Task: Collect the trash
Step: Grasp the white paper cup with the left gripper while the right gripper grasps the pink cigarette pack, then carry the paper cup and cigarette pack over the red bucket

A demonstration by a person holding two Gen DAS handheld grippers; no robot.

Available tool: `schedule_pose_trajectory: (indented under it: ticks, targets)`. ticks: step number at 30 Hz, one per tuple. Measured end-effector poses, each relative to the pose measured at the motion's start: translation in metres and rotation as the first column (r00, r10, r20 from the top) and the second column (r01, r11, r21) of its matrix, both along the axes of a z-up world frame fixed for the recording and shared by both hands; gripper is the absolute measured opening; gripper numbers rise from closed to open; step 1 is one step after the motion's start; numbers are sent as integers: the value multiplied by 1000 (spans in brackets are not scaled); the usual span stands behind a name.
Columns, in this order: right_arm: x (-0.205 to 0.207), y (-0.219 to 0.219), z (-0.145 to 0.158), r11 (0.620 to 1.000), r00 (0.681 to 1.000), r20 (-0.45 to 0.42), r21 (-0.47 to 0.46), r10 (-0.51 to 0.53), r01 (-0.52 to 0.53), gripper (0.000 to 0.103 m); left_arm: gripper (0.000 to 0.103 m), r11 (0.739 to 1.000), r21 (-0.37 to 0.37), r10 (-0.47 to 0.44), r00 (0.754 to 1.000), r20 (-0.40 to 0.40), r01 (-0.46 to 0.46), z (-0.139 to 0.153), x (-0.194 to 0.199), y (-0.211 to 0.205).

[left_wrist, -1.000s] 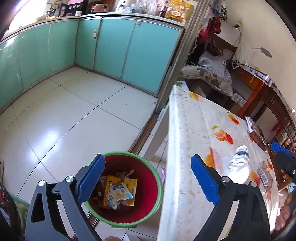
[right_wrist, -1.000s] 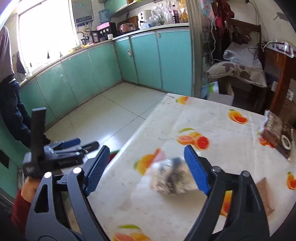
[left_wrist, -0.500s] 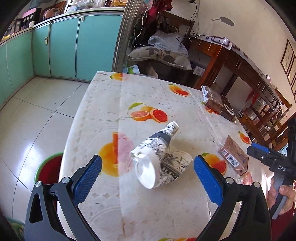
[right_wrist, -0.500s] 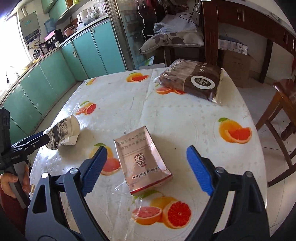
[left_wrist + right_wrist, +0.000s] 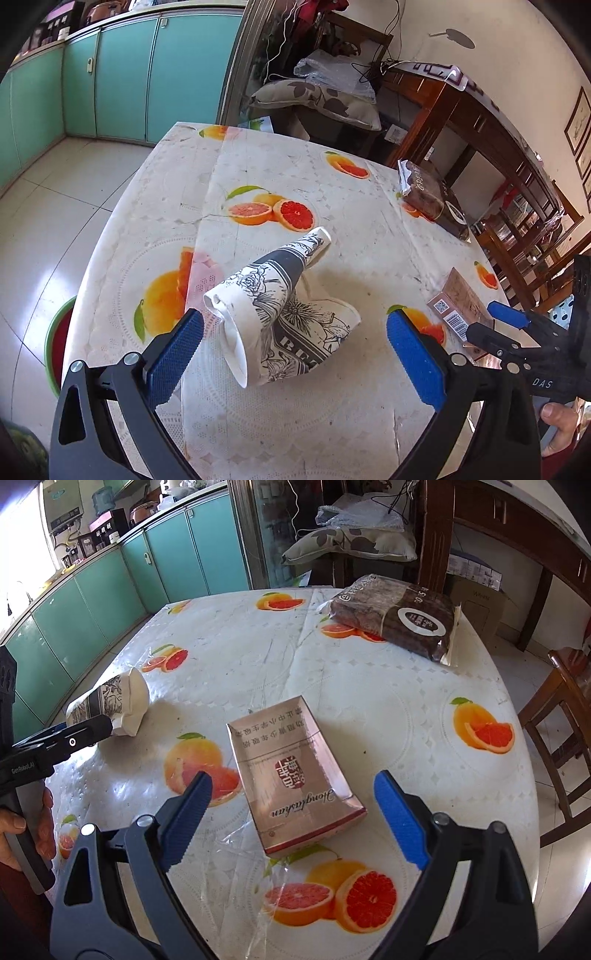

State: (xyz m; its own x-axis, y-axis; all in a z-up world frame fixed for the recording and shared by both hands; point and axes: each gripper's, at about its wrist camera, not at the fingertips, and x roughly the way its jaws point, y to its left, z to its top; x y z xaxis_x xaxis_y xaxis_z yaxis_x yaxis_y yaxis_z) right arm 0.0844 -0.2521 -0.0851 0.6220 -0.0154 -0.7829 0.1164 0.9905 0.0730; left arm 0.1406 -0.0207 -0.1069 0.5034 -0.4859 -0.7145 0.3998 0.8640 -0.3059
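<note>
A crushed paper cup [image 5: 273,306] with black floral print lies on its side on the fruit-print tablecloth [image 5: 258,166]. My left gripper [image 5: 295,354] is open, its blue pads either side of the cup's near end. The cup also shows in the right wrist view [image 5: 110,701]. A pink cigarette pack [image 5: 291,771] lies flat on the table. My right gripper [image 5: 291,816] is open and straddles the pack's near end, just above it. The pack shows in the left wrist view [image 5: 460,306] beside the right gripper.
A dark brown snack bag [image 5: 395,616] lies at the table's far side. A red bin with a green rim [image 5: 59,339] stands on the floor left of the table. A wooden chair [image 5: 561,716] stands to the right. Teal cabinets [image 5: 122,74] line the far wall.
My left gripper swung from over the bin to the table and closed in on the cup. My right gripper moved from the cup to the cigarette pack and came nearer to it.
</note>
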Motion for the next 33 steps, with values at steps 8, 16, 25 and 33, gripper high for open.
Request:
schedule_pose_trajectory:
  ticks: [8,16,25,33]
  targets:
    - [5,1,-10,1000,999,-42,-5,10,-10,66,95,1000,-8,-10,1000,-4,10,0,0,-1]
    - [2,3,-9,1000,999,-26,21,19,-18,61,80,1000,16,-7,1000,-1,7,-6,5,-10]
    - [-5,15,7,999,998,54,4,39,-39,60,77,999,-11,-34,997,66,34,8,-8,-8]
    - [-9,27,20,999,992,112,-23,52,-49,60,77,1000,18,-16,984,177,13,33,-22,6]
